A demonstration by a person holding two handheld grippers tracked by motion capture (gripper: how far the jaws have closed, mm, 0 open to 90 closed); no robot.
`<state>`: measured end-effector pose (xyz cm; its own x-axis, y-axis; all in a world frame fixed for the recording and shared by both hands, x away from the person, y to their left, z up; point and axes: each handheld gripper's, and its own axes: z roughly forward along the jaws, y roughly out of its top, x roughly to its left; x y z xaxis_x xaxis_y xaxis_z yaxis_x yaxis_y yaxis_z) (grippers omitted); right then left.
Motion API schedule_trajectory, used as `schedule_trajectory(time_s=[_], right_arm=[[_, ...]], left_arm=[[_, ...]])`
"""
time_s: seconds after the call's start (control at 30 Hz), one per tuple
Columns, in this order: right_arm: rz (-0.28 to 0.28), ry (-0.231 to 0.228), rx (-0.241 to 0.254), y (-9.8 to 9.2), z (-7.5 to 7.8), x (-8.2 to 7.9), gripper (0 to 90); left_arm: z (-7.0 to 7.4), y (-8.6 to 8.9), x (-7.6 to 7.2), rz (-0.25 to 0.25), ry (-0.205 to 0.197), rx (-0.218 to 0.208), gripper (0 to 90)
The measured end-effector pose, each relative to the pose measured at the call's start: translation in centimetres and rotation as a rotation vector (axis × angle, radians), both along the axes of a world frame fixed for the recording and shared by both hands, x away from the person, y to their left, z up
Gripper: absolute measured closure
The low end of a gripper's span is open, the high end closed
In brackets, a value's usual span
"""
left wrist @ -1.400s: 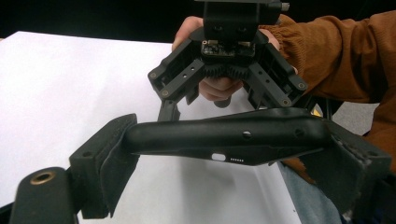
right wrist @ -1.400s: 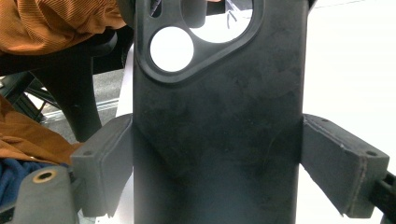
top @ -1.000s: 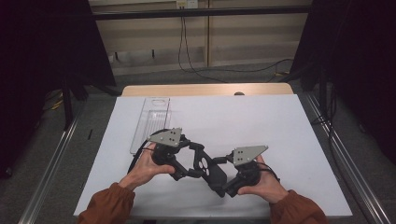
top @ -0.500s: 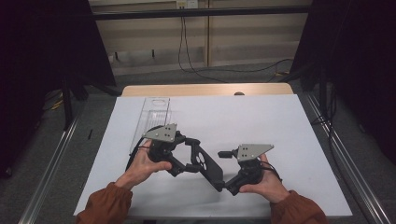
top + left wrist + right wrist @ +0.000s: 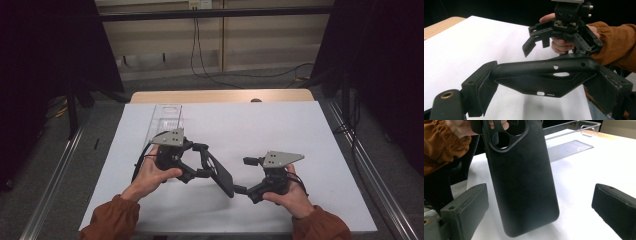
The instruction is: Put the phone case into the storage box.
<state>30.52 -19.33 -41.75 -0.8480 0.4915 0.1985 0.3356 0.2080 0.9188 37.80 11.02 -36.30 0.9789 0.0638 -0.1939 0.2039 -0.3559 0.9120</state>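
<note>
Risk: the phone case point(image 5: 218, 172) slips from the left hand-held gripper point(image 5: 196, 161), which pinches it only across its side edges (a thin hold). The case hangs above the desk point(image 5: 280, 125), its lower end between the wide-open, empty jaws of the right hand-held gripper point(image 5: 240, 189).

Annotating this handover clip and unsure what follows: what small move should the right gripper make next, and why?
Probably close the right gripper on the phone case's lower end. The left gripper already clamps the case across its edges, while the right jaws stand wide open on either side of it, not touching.
</note>
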Motion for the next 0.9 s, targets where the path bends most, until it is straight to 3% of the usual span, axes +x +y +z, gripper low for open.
schedule_trajectory(time_s=[0.3,0.63,0.9], right_arm=[[-0.07,-0.02,-0.015,-1.2,0.0,-0.6,0.2],[-0.265,-0.046,-0.022,-3.5,-0.4,-1.6,0.3],[-0.382,-0.065,-0.027,-5.2,-0.7,-2.6,0.4]], left_arm=[[0.3,0.7,0.2,0.057,0.004,0.01,14.7],[0.7,1.4,0.4,0.137,0.014,0.017,14.8],[1.2,2.2,0.4,0.202,0.011,0.019,14.8]])
